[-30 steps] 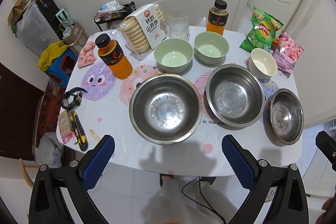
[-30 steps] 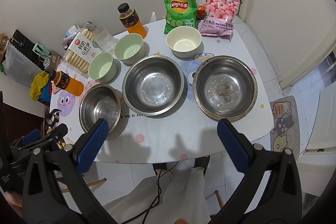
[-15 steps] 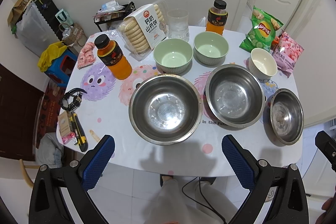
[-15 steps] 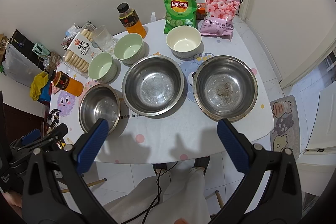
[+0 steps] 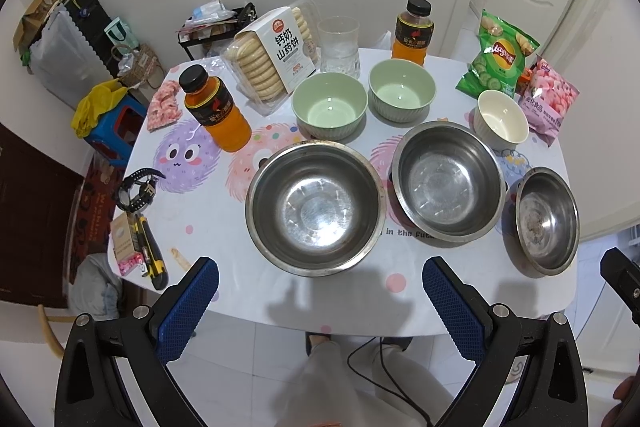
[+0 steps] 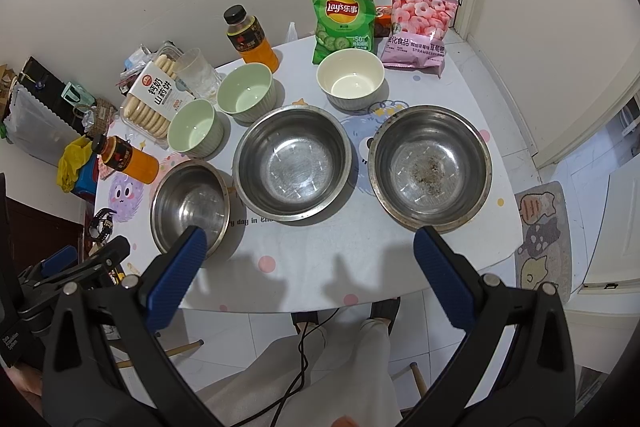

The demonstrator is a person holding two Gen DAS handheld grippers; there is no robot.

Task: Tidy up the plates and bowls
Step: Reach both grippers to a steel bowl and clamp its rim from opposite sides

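Note:
Three steel bowls stand in a row near the table's front edge: the left one (image 5: 314, 207) (image 6: 190, 205), the middle one (image 5: 446, 183) (image 6: 294, 161) and the right one (image 5: 548, 219) (image 6: 432, 165), which has specks inside. Behind them stand two green bowls (image 5: 329, 109) (image 5: 401, 89) and a cream bowl (image 5: 502, 119) (image 6: 351, 77). My left gripper (image 5: 320, 301) is open and empty, above the front edge before the left steel bowl. My right gripper (image 6: 308, 273) is open and empty, above the front edge.
On the white table (image 5: 248, 291) stand two orange drink bottles (image 5: 218, 109) (image 5: 412, 33), a biscuit box (image 5: 276, 57), a glass (image 5: 339, 45), a green chips bag (image 6: 344, 13) and a pink snack bag (image 6: 420, 27). A watch (image 5: 136, 187) and a utility knife (image 5: 150, 255) lie at the left edge.

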